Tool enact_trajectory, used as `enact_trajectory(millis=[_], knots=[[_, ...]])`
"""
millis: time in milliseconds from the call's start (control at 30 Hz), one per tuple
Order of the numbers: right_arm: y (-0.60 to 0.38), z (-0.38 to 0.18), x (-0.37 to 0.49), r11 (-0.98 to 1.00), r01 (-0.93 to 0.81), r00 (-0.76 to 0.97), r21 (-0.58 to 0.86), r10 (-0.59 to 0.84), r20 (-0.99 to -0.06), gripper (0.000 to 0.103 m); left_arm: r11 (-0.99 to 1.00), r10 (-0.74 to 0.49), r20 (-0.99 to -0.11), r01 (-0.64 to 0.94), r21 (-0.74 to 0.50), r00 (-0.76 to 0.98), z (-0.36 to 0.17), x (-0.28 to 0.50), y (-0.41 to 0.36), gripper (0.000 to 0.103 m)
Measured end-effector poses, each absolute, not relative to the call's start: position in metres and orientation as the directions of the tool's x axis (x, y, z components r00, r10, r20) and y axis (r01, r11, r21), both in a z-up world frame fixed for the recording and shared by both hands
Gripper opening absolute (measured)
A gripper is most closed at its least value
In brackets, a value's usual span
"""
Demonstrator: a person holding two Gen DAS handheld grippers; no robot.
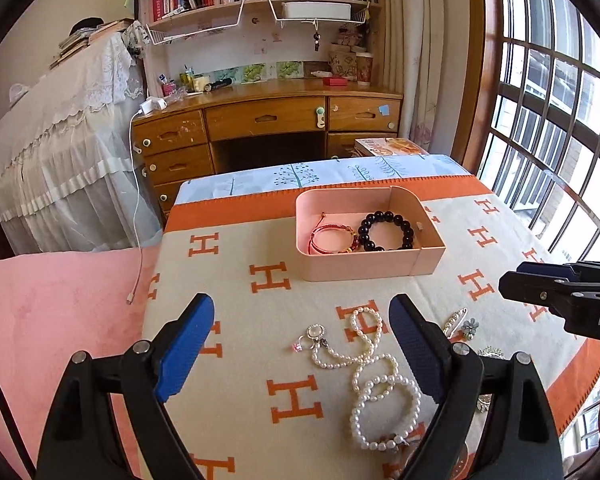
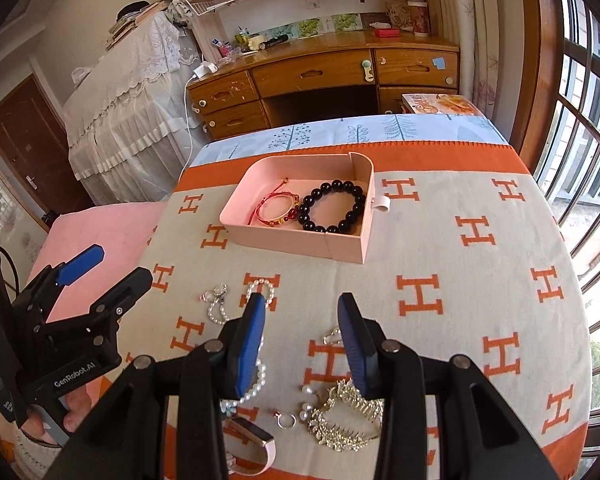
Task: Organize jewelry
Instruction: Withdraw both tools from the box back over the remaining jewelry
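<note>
A pink open box (image 1: 356,269) sits mid-table holding a black bead bracelet (image 1: 366,226) and a red cord bracelet (image 1: 317,237); it also shows in the right wrist view (image 2: 300,246). My left gripper (image 1: 302,304) hovers open and empty above a long pearl necklace (image 1: 374,384), a crystal pendant (image 1: 315,331) and a pink-stone ring (image 1: 300,345). My right gripper (image 2: 302,300) stands partly open with nothing between its fingers. Below it lie a gold comb tiara (image 2: 348,416), loose rings (image 2: 286,422) and a silver clip (image 2: 332,336). The left gripper (image 2: 120,264) shows at the left.
The table wears a beige blanket (image 1: 236,264) with orange H letters and an orange border. A pink band (image 2: 256,444) lies at the near edge. A wooden desk (image 1: 268,116) stands beyond the table, a barred window (image 1: 548,120) to the right, and a pink surface (image 1: 60,300) to the left.
</note>
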State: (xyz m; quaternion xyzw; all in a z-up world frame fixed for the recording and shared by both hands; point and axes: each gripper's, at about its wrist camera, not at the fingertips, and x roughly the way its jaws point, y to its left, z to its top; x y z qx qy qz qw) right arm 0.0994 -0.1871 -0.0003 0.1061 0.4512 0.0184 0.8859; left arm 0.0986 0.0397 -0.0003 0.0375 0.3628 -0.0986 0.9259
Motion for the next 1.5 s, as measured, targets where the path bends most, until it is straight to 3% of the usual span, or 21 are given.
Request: enact_trajectory(millis=[200,600,1133,1500], knots=[[-0.181,0.001,0.073,0.977,0.045,0.604,0.208,0.139,-0.784,0.038,0.984,-0.137,-0.676,0.180,-0.006,0.724,0.003,0.070,0.044,0.102],[-0.167,-0.014,0.035,0.977,0.013,0.588,0.214,0.166,-0.791,0.038,0.981,-0.130,-0.654,0.191,0.023,0.745,-0.012,0.017,0.033,0.102],[-0.166,-0.045,0.008,0.976,0.019,0.543,0.215,0.170,-0.823,0.043,0.978,-0.200,-0.759,0.169,-0.120,0.620,-0.057,0.004,0.050,0.102],[-0.158,-0.077,0.012,0.967,-0.031,0.453,0.252,0.239,-0.859,0.043,0.978,-0.200,-0.817,0.161,-0.133,0.540,-0.092,0.004,0.058,0.102]])
